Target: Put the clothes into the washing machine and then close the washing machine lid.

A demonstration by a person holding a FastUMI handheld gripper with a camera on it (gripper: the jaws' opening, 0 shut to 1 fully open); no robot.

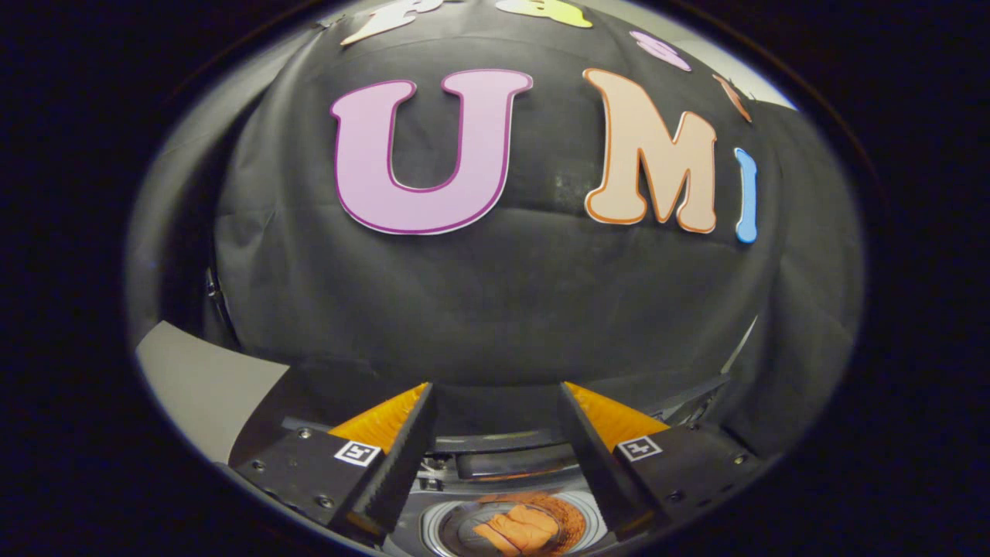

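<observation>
Claw (495, 456) agape above crumpled orange clothes (520, 527).

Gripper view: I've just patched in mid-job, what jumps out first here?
The hand-held gripper stands open, its two fingers spread wide with nothing between them. Below the gap between them lies an orange cloth inside the round drum of the washing machine, so clothes appear to be in already. Beyond the fingers hangs the booth's black cloth wall, with a grey surface off to the left finger's side.

Jaws apart – washing machine (510, 464) mouth (clothes (520, 527) inside) unobstructed.
</observation>
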